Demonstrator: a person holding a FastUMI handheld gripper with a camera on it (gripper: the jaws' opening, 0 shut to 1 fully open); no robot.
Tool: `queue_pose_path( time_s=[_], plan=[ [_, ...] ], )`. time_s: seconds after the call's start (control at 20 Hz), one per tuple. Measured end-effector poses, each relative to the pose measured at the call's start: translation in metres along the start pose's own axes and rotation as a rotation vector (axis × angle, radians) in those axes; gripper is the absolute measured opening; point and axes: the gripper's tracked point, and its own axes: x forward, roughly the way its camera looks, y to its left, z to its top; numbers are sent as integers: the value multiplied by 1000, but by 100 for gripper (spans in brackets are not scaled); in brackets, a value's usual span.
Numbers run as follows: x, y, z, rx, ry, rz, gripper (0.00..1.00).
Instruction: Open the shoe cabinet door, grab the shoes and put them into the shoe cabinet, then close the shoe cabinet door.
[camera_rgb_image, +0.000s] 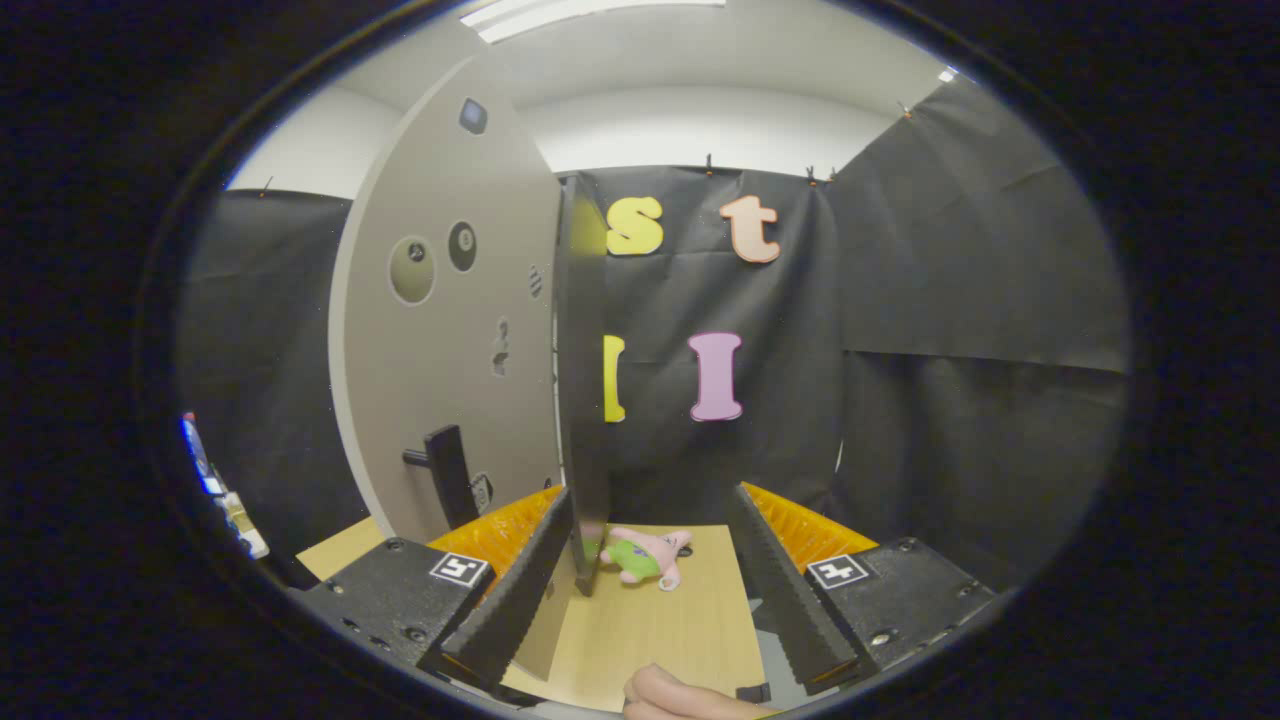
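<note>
The tall grey flat-panel shoe cabinet door (450, 330) stands ajar – its free edge between the spread, empty gripper (650, 590) fingers, likely for swinging it. Beyond that edge, a small pink-and-green plush toy (645, 555) lies on the pale wooden bench (650, 630).

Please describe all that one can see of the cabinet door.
The cabinet door is a tall, flat, matte grey panel, standing upright and swung open, its thin dark edge turned toward the gripper. A dark bar handle sits low on its face, with round stickers above. The open fingers straddle its lower edge without pressing it.
</note>
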Motion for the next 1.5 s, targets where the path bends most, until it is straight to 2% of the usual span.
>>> queue_pose_path(
  time_s=[0.1,0.15,0.2,0.25,0.9,1.15,1.35,1.5],
  plan=[
    [10,39,-5,-36,13,44,100],
    [4,45,-1,-50,-13,16,100],
    [5,51,4,-71,-25,8,92],
    [2,58,2,-88,-29,5,91],
    [11,136,-1,-29,-31,94,92],
    [16,166,0,-21,-69,103,92],
    [37,186,-9,-39,-75,77,92],
    [51,210,-10,-13,-78,92,92]
  ],
)
